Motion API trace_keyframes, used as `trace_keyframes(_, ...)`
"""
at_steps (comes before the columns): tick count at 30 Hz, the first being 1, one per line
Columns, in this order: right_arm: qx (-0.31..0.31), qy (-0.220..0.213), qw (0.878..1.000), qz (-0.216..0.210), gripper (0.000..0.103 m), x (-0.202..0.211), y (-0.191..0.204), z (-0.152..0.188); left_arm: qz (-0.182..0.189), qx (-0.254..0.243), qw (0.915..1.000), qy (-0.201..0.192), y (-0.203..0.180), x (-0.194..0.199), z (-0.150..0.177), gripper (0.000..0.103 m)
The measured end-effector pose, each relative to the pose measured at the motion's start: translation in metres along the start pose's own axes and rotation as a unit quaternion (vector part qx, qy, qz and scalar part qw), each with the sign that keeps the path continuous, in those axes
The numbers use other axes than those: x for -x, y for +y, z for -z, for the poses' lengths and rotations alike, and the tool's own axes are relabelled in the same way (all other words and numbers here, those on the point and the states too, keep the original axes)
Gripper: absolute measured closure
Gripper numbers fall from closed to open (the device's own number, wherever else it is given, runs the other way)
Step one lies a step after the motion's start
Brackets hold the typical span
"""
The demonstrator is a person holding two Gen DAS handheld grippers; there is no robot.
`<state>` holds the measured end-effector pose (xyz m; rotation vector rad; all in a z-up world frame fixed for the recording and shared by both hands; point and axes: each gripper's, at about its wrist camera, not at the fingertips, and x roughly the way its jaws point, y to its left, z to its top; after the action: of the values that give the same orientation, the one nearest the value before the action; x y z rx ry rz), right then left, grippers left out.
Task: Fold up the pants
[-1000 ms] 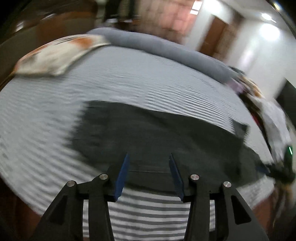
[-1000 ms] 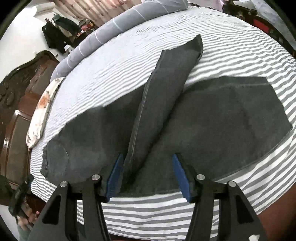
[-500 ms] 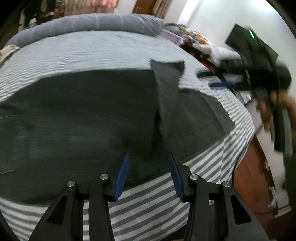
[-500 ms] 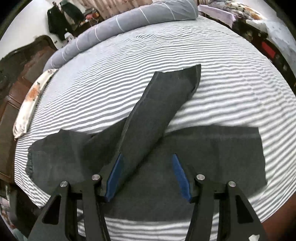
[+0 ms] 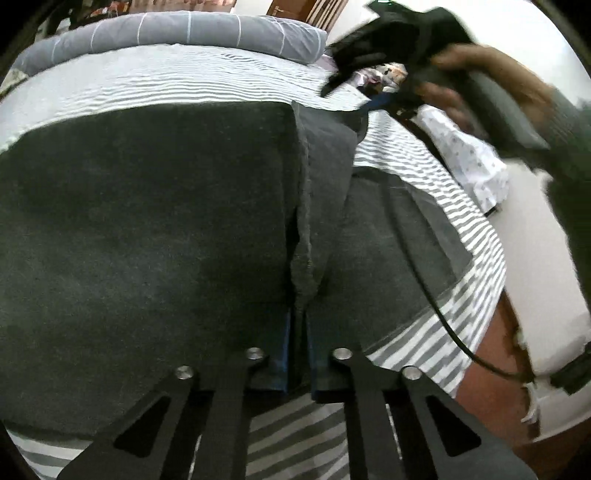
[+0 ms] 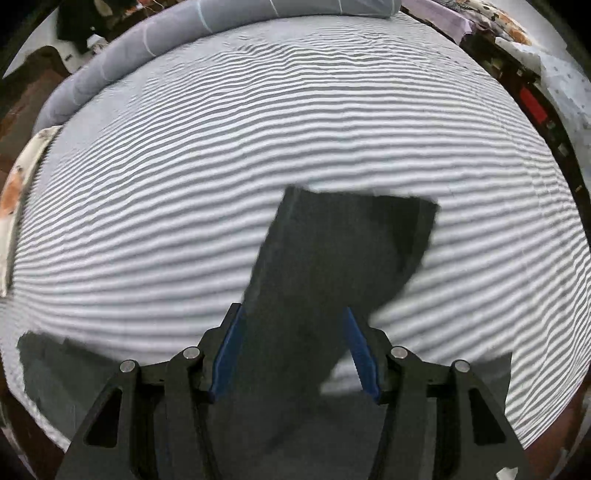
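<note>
— Striped bedsheet (image 6: 258, 155) under everything. How far along?

— Barely begun. My left gripper (image 5: 297, 354) pinches the pants (image 5: 147, 229) at lower centre; my right gripper (image 6: 293, 354) looks wide, leg fabric between its fingers, grip unclear. Folding remains.

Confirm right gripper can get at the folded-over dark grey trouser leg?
Likely yes: the dark grey trouser leg runs between the right gripper's open jaws, nothing over it. The left gripper pinches the pants elsewhere.

Home bedroom, striped bed sheet (image 6: 295, 129), grey bolster (image 5: 184, 33), wooden headboard (image 6: 22, 92)
</note>
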<state>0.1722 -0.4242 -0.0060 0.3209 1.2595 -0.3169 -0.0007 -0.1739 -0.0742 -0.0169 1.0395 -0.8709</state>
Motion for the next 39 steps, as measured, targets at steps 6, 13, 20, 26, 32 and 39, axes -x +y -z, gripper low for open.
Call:
trace_keyframes(6,-0.004,0.042,0.997,0.061,0.052,-0.047,0.030,-0.029,0.000,-0.015,0.9999,-0.005,-0.007,-0.005,0.005,0.099)
trace_keyframes(13,0.000,0.040,0.993,0.114,0.053,-0.068,0.043,-0.031,0.023,0.001,0.9997,-0.005,-0.001,-0.010,0.005,0.099)
trace_keyframes(20,-0.016,0.064,0.982,0.175,0.094,-0.066,0.037,-0.035,0.033,0.012,0.9994,-0.008,0.008,-0.006,0.007,0.099)
trace_keyframes(26,-0.011,0.065,0.982,0.179,0.090,-0.076,0.040,-0.036,0.034,0.012,0.9993,-0.008,0.010,-0.006,0.007,0.099)
trace_keyframes(32,-0.073,0.016,0.995,0.071,0.100,-0.026,0.005,-0.029,0.025,0.000,0.9997,-0.008,0.006,-0.004,0.008,0.099)
trace_keyframes(39,-0.154,-0.068,0.986,-0.011,0.101,0.070,-0.085,0.023,0.009,-0.024,0.9996,-0.007,-0.002,0.002,0.007,0.098)
